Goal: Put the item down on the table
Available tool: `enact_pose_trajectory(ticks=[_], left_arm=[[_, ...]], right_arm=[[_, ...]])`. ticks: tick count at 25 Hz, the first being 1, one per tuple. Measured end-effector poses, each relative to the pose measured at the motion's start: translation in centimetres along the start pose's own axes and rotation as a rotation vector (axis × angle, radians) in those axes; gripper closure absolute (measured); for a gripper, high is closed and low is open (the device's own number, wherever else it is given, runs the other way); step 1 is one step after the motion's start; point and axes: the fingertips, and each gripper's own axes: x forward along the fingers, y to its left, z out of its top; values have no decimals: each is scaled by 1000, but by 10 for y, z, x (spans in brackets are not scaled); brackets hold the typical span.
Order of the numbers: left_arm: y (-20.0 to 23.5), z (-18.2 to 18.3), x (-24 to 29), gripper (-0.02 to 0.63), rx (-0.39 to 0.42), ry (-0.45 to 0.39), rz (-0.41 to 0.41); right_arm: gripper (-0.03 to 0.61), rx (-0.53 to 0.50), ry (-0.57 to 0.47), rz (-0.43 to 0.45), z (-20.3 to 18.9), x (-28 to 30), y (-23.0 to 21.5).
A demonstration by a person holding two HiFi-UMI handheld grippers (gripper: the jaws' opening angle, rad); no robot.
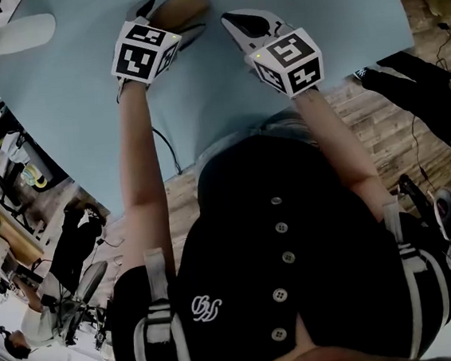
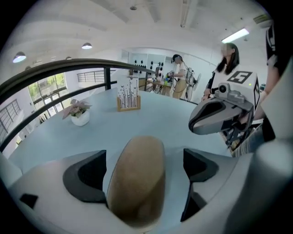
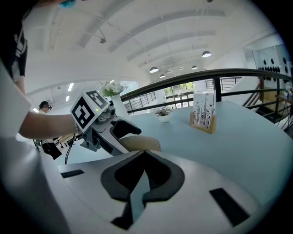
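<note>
Tan oval item (image 2: pixel 136 180) lies on the blue table (image 2: pixel 59 137) between the left gripper (image 1: pixel 168 20) jaws, which are spread wide, tilted down and not clamping it. Right gripper (image 3: pixel 143 157) sits just beside it, jaws together, empty. Table edge is behind both, under the forearms. Bare tabletop lies ahead; plant pot (image 2: pixel 80 119) and card stand (image 2: pixel 128 98) are well beyond.

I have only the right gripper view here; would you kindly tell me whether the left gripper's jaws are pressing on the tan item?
Observer: No. In the left gripper view, the left gripper stands open, with its jaws spread wider than the tan item between them.
Operator: Thank you. Is the item hanging in the air?
Observer: It appears not. The head view shows it lying on the blue table.
</note>
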Motion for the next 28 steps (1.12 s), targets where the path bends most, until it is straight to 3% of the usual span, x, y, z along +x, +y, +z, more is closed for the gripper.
enact_pose_trajectory(ticks=[9,13,20,24,28], left_arm=[[-22,48,-60,144,-85,-223,38],[-31,62,-90,204,-112,-321,75],[-69,65,-138,334,-142,-477,148],[-78,55,-160,351,-174,-544,180],[-84,45,-181,423,-222,-619,229]], right_arm=[[566,-68,-53,18,37,-21,12],[566,-102,-89,40,56,-26,19],[566,-152,-143,81,61,-54,48],[566,-173,-154,114,64,-58,65],[566,-217,-167,150,72,-63,85]])
